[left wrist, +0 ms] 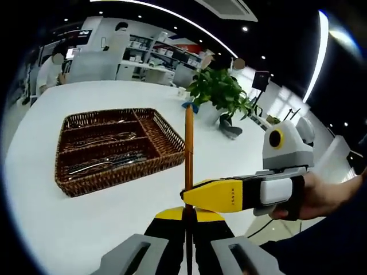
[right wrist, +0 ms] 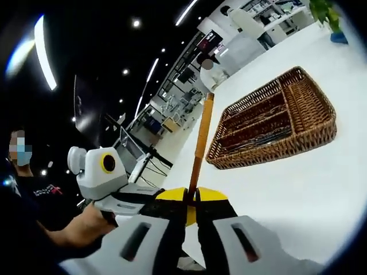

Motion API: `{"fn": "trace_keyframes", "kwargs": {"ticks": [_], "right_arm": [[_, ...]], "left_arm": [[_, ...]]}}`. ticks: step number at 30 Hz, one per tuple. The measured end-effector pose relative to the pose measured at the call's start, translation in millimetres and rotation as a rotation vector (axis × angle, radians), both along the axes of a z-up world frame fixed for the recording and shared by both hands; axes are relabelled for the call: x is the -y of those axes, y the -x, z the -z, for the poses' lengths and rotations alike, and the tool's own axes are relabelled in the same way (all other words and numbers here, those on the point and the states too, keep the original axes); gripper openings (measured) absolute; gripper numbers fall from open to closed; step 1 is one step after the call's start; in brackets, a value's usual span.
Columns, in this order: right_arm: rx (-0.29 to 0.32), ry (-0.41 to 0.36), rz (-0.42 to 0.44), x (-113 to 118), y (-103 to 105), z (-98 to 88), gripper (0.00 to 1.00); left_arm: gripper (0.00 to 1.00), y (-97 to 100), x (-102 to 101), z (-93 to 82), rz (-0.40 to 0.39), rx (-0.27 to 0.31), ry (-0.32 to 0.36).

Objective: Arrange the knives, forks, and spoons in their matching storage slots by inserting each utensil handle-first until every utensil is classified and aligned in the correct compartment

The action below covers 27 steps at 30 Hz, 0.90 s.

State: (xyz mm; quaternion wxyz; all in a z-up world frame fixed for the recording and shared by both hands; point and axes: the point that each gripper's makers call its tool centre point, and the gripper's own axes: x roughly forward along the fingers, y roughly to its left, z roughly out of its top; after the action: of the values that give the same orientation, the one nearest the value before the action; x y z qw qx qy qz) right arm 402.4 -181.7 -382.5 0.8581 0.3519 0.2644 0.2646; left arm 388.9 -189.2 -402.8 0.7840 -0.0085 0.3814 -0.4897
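A utensil with a long wooden handle (left wrist: 188,143) stands straight up from my left gripper (left wrist: 187,216), which is shut on its thin dark lower part. My right gripper (left wrist: 195,195) reaches in from the right, held by a hand, and is clamped on the same utensil just above. In the right gripper view the wooden handle (right wrist: 200,143) rises from my right gripper (right wrist: 191,201), with the left gripper (right wrist: 166,200) beside it. The utensil's working end is hidden. A wicker tray (left wrist: 120,177) with three slots holding metal cutlery lies beyond on the table; the tray (right wrist: 275,149) is apart from both grippers.
The round white table (left wrist: 114,229) has bare room around the tray. A potted plant (left wrist: 221,91) and a small blue item (left wrist: 191,106) stand at its far edge. Desks and seated people are in the background. The table edge (right wrist: 183,166) drops off to the left.
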Motion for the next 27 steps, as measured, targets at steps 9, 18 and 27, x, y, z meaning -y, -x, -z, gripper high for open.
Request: {"fn": "trace_keyframes", "kwargs": {"ticks": [9,18,27], "right_arm": [[0.032,0.024,-0.009,-5.4,-2.9,-6.4,0.03],[0.031,0.036,-0.021,-5.6,-4.5,-6.5,0.03],[0.018,0.047,-0.016,-2.3,-4.3,-3.5,0.02]], "left_arm": [[0.06,-0.7,-0.4,-2.9,0.013,0.018,-0.005],[0.1,4.4,3.1,-5.6,0.072,0.039,-0.003],[0.13,8.2,5.2,-3.7,0.116,0.078,-0.008]]}}
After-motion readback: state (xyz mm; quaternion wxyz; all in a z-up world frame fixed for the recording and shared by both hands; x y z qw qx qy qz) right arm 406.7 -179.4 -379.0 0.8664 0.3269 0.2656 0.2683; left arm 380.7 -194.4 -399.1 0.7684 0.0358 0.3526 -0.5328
